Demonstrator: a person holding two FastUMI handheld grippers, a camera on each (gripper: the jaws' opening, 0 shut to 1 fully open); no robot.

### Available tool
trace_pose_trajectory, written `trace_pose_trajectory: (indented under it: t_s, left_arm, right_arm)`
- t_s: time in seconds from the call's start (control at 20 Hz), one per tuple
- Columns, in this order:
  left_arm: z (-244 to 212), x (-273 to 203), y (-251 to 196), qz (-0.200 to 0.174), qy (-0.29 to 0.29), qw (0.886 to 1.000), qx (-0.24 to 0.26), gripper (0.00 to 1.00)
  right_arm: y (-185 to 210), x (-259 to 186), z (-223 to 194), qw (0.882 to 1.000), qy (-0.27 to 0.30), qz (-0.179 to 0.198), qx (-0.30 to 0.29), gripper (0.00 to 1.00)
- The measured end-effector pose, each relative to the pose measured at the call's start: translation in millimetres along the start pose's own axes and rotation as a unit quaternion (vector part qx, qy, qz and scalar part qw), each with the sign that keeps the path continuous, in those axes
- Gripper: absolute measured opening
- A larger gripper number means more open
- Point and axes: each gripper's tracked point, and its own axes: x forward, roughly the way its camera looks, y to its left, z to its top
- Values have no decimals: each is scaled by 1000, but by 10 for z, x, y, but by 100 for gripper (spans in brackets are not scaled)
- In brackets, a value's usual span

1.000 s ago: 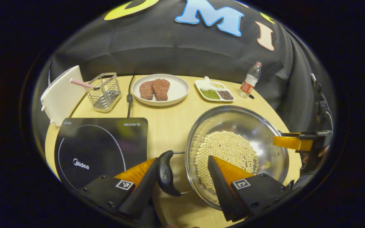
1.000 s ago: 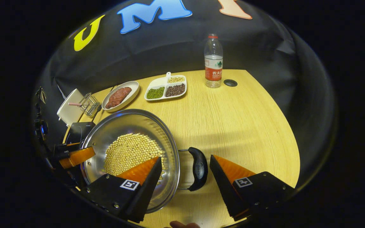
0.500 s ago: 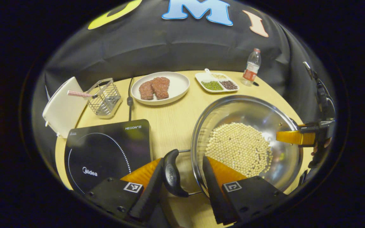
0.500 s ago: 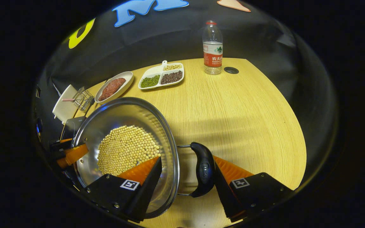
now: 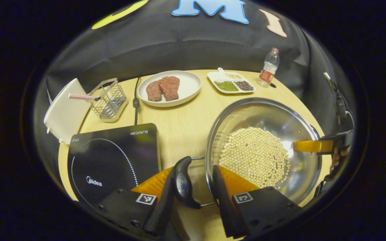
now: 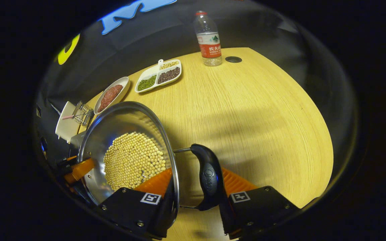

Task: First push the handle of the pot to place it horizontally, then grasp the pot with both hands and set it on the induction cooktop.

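A steel pot (image 5: 263, 113) holding soybeans (image 5: 255, 155) sits right of the black induction cooktop (image 5: 109, 157). In the left gripper view, my left gripper (image 5: 193, 169) is shut across the pot's black left handle (image 5: 182, 182) and rim, one finger outside the handle, the other inside the wall. In the right gripper view, my right gripper (image 6: 197, 170) is shut the same way on the right handle (image 6: 209, 177) and the rim of the pot (image 6: 119, 120). A finger of the right gripper (image 5: 310, 146) shows at the pot's far rim.
Behind the pot are a plate of meat (image 5: 169, 88), a divided dish of beans (image 5: 231, 85) and a water bottle (image 5: 269, 67). A wire basket (image 5: 109, 98) and white board (image 5: 64, 112) stand behind the cooktop. Bare tabletop (image 6: 246, 110) lies right of the pot.
Both grippers have closed from open onto the pot's handles and rim. The pot now looks larger and nearer in both views.
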Motion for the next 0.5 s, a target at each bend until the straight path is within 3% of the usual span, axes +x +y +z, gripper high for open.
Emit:
trace_pose_trajectory:
  t_s: [0.05,0.1,0.5]
  left_arm:
    - [-3,14,5,-1,-1,1000,0,68]
    - [20,-5,4,0,-1,1000,0,66]
    - [46,-160,2,0,-4,1000,0,60]
  right_arm:
    - [-5,8,10,1000,-1,-1,7,61]
    - [7,-27,-17,1000,2,0,9,55]
    - [-4,-71,9,1000,9,-2,6,55]
